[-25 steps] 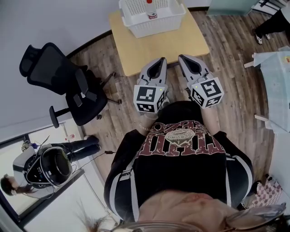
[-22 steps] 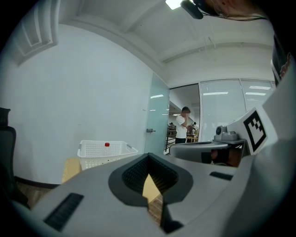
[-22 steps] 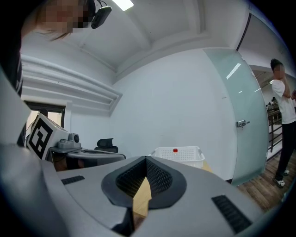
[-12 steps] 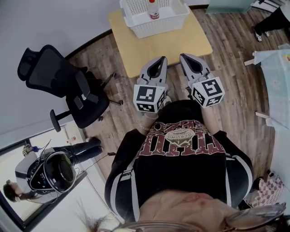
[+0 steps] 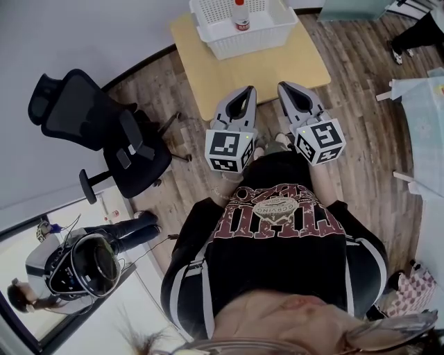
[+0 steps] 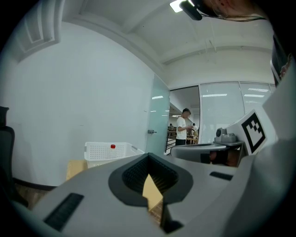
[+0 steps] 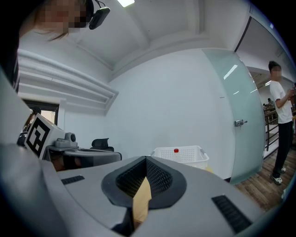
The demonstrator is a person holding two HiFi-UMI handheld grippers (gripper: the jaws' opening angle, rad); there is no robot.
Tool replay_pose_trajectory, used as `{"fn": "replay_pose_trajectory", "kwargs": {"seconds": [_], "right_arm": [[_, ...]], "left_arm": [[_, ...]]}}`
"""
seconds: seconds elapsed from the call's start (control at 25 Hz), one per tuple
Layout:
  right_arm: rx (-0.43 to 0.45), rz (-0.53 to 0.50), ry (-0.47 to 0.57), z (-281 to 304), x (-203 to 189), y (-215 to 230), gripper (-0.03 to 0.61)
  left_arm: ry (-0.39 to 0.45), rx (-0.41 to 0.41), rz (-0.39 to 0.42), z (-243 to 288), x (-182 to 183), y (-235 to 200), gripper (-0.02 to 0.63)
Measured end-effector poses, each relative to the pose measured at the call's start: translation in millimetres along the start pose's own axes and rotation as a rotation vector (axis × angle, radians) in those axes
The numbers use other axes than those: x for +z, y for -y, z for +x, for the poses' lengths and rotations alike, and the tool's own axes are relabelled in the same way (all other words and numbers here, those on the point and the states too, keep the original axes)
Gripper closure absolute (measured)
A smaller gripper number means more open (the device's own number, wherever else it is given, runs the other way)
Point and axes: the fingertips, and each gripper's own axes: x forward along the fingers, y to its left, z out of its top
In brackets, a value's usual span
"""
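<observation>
We hold the left gripper (image 5: 248,91) and right gripper (image 5: 282,86) side by side at the table's (image 5: 274,66) near edge, each with its jaws pressed together on nothing. Straight ahead, at the table's far edge, sits the basket (image 5: 243,40). The bottle (image 5: 241,14) stands upright inside it, roughly in line with the left gripper, which is slightly nearer.
</observation>
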Motion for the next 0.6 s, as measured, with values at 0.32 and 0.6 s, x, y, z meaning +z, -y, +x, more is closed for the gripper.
{"fn": "replay_pose_trajectory", "kwargs": {"seconds": [0.32,0.6], "right_arm": [[0.019,-0.005,-0.006,16.7,4.4,1.1,0.56],[0.032,-0.005,-0.007,32.9,7.6,19.4,0.561]], "left_arm": [[0.009,0.02,-0.021,6.3,3.4,-15.0,0.566],[0.01,0.038,-0.027,26.1,6.1,-24.2,0.566]]}}
